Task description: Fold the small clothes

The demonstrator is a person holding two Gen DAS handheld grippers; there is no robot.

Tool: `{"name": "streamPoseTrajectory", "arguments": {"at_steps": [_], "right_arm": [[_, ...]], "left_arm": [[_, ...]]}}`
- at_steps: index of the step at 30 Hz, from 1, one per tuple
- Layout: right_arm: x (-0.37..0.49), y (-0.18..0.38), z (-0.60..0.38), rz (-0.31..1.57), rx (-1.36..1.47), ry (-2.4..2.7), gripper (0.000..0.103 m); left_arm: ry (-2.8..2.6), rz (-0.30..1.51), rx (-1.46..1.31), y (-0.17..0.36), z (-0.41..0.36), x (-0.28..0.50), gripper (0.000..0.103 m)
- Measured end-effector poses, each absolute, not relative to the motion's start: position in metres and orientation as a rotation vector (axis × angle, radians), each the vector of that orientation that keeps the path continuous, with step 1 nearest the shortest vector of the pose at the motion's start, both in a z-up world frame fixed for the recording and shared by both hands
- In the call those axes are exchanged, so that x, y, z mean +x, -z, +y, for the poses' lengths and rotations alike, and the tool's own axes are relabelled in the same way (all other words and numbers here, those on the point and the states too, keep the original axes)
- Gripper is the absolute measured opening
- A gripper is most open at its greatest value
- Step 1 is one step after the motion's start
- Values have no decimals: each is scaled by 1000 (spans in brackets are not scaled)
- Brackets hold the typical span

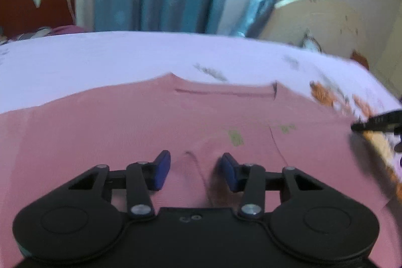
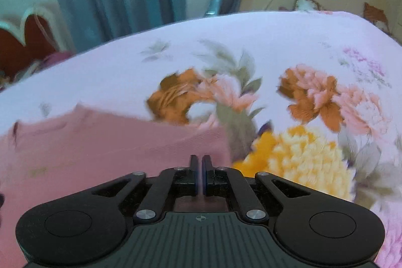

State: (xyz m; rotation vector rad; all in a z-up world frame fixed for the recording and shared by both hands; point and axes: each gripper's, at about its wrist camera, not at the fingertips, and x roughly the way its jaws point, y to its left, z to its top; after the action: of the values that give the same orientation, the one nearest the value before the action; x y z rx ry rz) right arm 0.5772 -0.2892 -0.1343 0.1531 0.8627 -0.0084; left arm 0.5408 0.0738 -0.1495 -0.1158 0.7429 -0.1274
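On the bed [image 2: 251, 42], over a floral sheet, a pink garment [image 1: 125, 132] lies spread flat, its neckline edge toward the far side and its long axis running side to side across both views. The left gripper [image 1: 193, 171] hangs over the middle of the cloth with its blue-padded fingers [image 1: 160, 170] released, standing about half apart; a small raised ridge of fabric sits in the gap between them, but the pads do not appear to press on it. The right gripper [image 2: 200, 173] sits at the garment's right edge, just beside the corner where pink cloth gives way to the printed yellow flower [image 2: 301, 157]. Its fingers [image 2: 193, 167] are clenched together, and the view does not settle whether a thin hem is pinched between them or nothing at all. In the left wrist view, that gripper's dark tip shows at the far right, over the cloth's right margin. Both pictures are blurred. The coming move seems to turn on that right edge: the right hand is plainly nearer to it, while the left is placed to pin or pinch the centre, so a fold would most likely carry the right side leftward across the long axis.
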Motion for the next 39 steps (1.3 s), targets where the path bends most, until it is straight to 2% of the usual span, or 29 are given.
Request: {"name": "streamPoseTrajectory", "arguments": {"at_steps": [2,4,5,6,7,8,9,10,11,14,18,20,22,24,28,32,35,36,37,39], "right_arm": [[571,122,-285,862,145,35,1],[550,113,-269,822,139,-49,1],[540,113,-259,845,149,-82,2],[536,120,-253,895,165,-105,19],[533,132,-248,965,165,-110,24],[524,131,-243,924,146,-113,53],[518,127,-237,924,121,-116,62],[508,120,-235,891,135,-130,62],[499,114,-234,851,154,-151,62],[482,104,-228,814,159,-186,62],[473,108,-222,841,218,-216,61],[468,112,-213,851,224,-227,61],[461,110,-200,850,222,-235,61],[458,111,-191,853,227,-239,52],[452,111,-176,857,242,-222,51],[446,105,-167,851,248,-197,51],[443,100,-166,844,243,-181,51],[443,99,-167,843,246,-169,51],[443,99,-169,844,252,-158,51],[447,99,-175,853,280,-137,51]], "left_arm": [[112,721,-99,146,74,528,52],[77,792,-20,155,70,524,63],[79,790,-28,159,72,520,63],[78,779,-50,159,75,516,63],[79,781,-67,155,78,512,63],[71,774,-75,150,81,507,64],[49,752,-78,144,87,500,70],[25,722,-82,137,96,492,76],[-4,687,-99,129,110,479,78],[-103,634,-163,112,161,445,79],[-318,612,-270,101,257,387,61],[-441,599,-341,101,308,359,60],[-542,580,-422,103,354,335,54],[-613,575,-498,108,389,321,52],[-693,518,-731,124,454,303,52],[-630,379,-904,141,491,292,51],[-613,329,-970,147,508,295,42],[-609,326,-979,149,512,299,34],[-602,332,-976,148,512,302,13],[-549,339,-947,144,510,311,11]]}}
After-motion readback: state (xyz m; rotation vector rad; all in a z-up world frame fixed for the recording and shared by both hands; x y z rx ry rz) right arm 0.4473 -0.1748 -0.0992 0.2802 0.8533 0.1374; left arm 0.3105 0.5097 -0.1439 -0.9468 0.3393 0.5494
